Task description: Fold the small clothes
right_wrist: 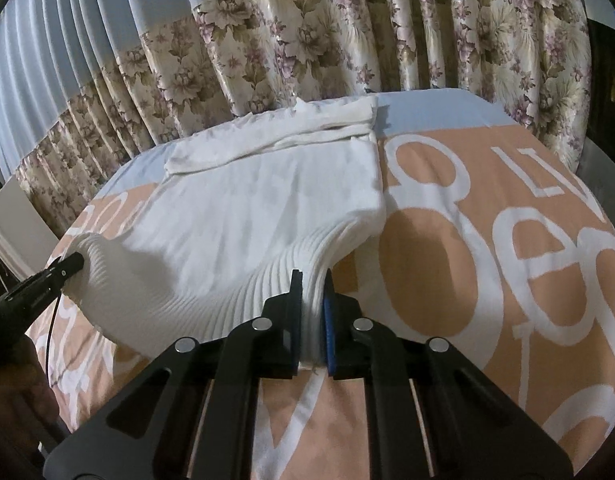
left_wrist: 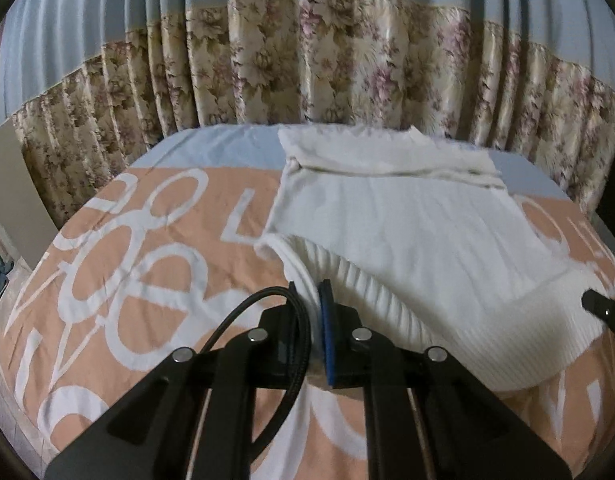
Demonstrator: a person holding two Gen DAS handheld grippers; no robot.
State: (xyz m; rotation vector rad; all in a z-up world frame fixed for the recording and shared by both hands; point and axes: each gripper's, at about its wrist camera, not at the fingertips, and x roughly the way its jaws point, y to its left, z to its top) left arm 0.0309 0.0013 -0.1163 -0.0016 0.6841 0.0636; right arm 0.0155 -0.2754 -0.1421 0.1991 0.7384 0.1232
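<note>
A peach bedsheet (left_wrist: 155,248) with big white letters covers the bed before flowered curtains (right_wrist: 307,40). On it lies one white ribbed sweater (left_wrist: 407,224), soft, light and floppy, best taken by its hem corners. There two grippers, left gripper (left_wrist: 313,300) and right gripper (right_wrist: 312,284), each pinch the hem.

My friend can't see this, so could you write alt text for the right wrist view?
The right hand-held gripper pinches the ribbed hem of a white sweater on a peach-and-white bedsheet; floral curtains hang behind.
</note>
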